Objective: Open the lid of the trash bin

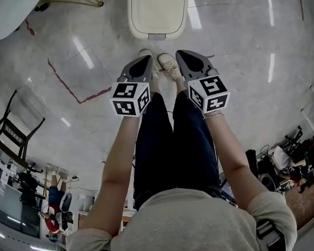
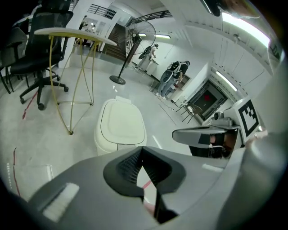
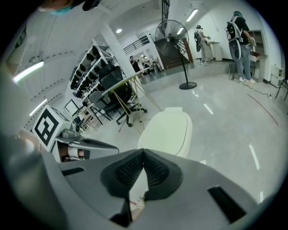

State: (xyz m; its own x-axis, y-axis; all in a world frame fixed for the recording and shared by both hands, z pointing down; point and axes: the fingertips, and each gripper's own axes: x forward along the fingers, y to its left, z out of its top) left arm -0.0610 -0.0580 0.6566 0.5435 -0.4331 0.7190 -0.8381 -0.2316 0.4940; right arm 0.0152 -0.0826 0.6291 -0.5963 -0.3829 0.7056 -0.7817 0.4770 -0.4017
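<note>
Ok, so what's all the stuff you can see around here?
trash bin: one, cream, on the floor just ahead of the shoes, lid down
table: one, white top, gold legs, left of the bin
office chair: one, black, by the table
standing fan: one, black, far behind the bin
red tape: lines, red, on the floor, left
people: a few, far off
shoes: two, white, before the bin
left claw: grey, shut, empty
right claw: grey, shut, empty

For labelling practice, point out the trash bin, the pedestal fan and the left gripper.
trash bin (image 1: pixel 157 13): head view, lid centre.
pedestal fan (image 3: pixel 171 32): right gripper view, round head.
left gripper (image 1: pixel 146 58): head view, between fingertips.
</note>
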